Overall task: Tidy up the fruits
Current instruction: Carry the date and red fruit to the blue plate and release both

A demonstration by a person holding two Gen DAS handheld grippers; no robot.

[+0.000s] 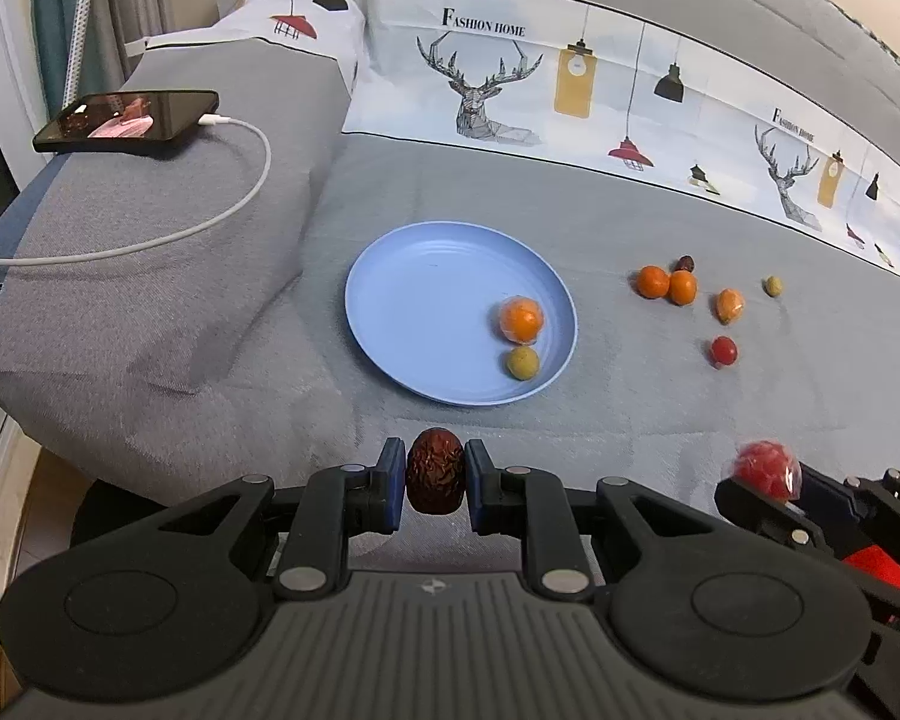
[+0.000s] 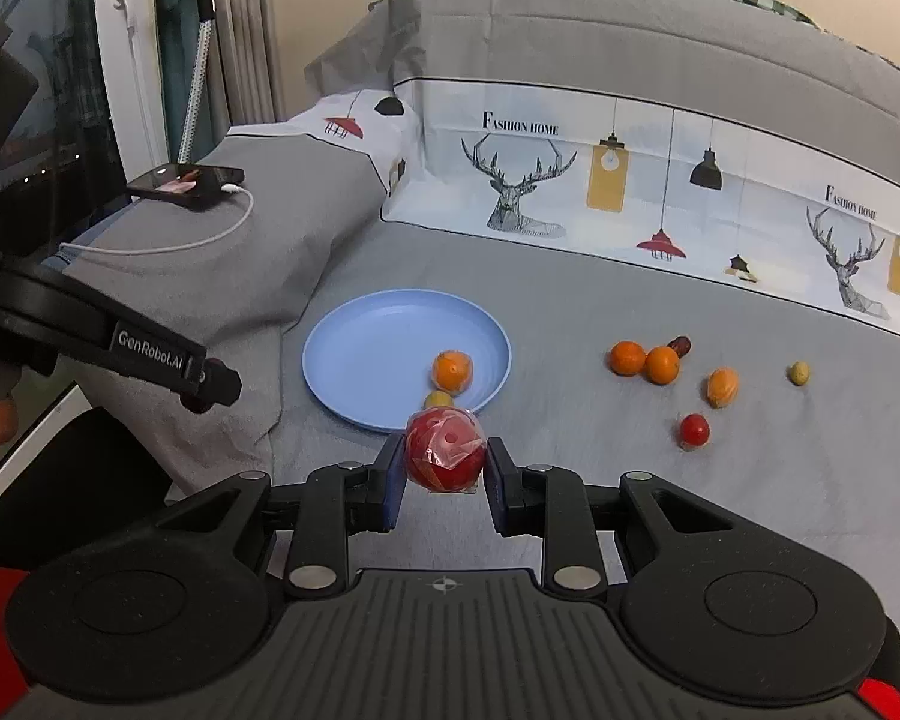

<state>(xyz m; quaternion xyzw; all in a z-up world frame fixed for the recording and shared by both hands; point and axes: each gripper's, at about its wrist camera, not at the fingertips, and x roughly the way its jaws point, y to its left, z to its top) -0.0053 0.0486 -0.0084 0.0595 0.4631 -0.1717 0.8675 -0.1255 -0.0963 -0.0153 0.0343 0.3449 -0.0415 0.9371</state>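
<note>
Two claws loaded: left claw (image 1: 435, 483) pinches date (image 1: 435, 471); right claw (image 2: 444, 468) grips, seemingly wrapped, red fruit (image 2: 445, 450).

A wrinkled dark red date (image 1: 435, 472) stands upright, pinched at its sides and lifted clear of the grey cloth. A red fruit in clear crinkled wrap (image 2: 445, 450) is likewise held up just short of the blue plate (image 1: 402, 276). On that plate, near its right rim, lie a wrapped orange (image 1: 522, 318) and, touching it, a small yellow-green fruit (image 1: 522, 363). Well to the right on the cloth lie two bare oranges (image 1: 666, 284) touching each other, what may be another date (image 1: 684, 264) behind them, a wrapped orange fruit (image 1: 729, 305), a small olive-coloured fruit (image 1: 773, 286) and a small red fruit (image 1: 723, 351)
</note>
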